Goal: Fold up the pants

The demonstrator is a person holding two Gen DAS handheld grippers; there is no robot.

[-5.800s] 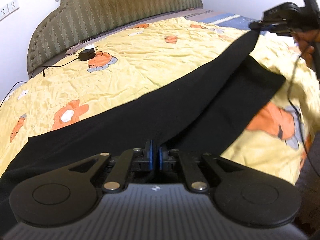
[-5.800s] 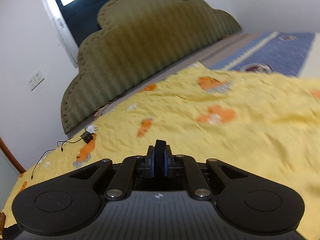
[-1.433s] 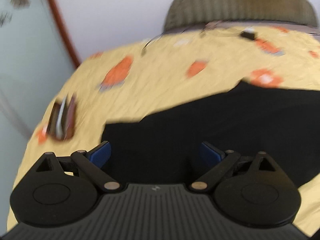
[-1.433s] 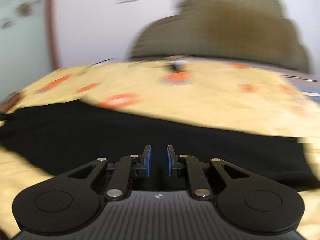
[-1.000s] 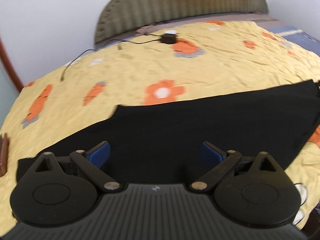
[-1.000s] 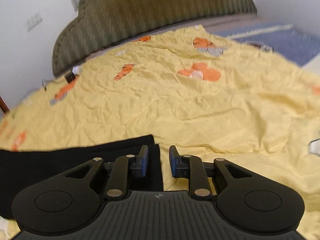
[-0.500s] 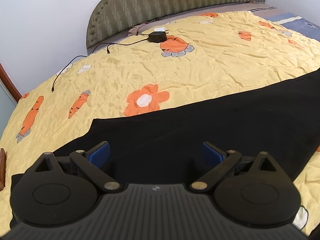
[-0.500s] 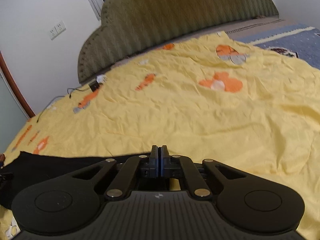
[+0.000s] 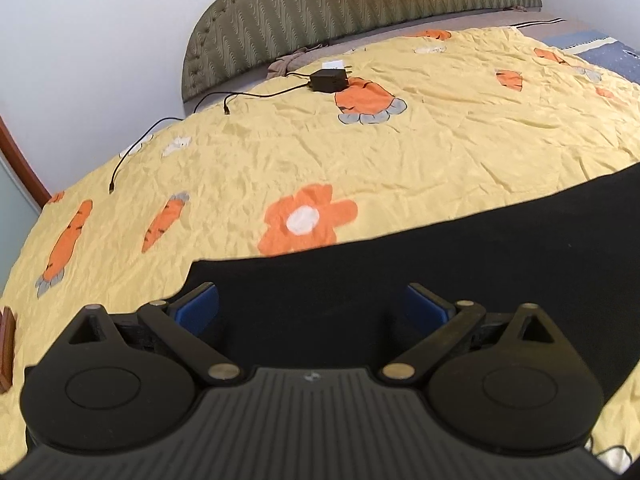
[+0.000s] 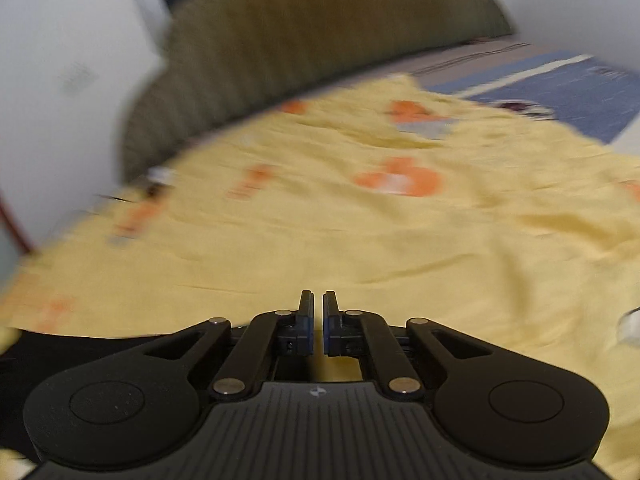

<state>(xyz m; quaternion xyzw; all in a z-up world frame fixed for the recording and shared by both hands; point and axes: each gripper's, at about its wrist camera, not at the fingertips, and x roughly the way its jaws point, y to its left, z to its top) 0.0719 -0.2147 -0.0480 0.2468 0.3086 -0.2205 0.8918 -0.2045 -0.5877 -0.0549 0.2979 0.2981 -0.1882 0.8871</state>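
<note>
The black pants (image 9: 460, 264) lie flat across the yellow bedspread (image 9: 400, 152), folded lengthwise into one long strip that runs off to the right. My left gripper (image 9: 312, 308) is wide open just above the pants near their left end, and holds nothing. In the blurred right wrist view a dark edge of the pants (image 10: 80, 344) shows at lower left. My right gripper (image 10: 315, 320) hovers over the bedspread with its jaws a narrow slit apart; nothing shows between them.
A black charger (image 9: 328, 79) with its cable lies near the olive headboard (image 9: 360, 4). A brown object (image 9: 6, 344) sits at the bed's left edge. A blue blanket (image 10: 560, 92) lies at the far right by the headboard.
My right gripper was shut half a second ago and now shows a narrow gap; it has moved quickly, blurring its view. My left gripper stays open and has barely moved over the pants.
</note>
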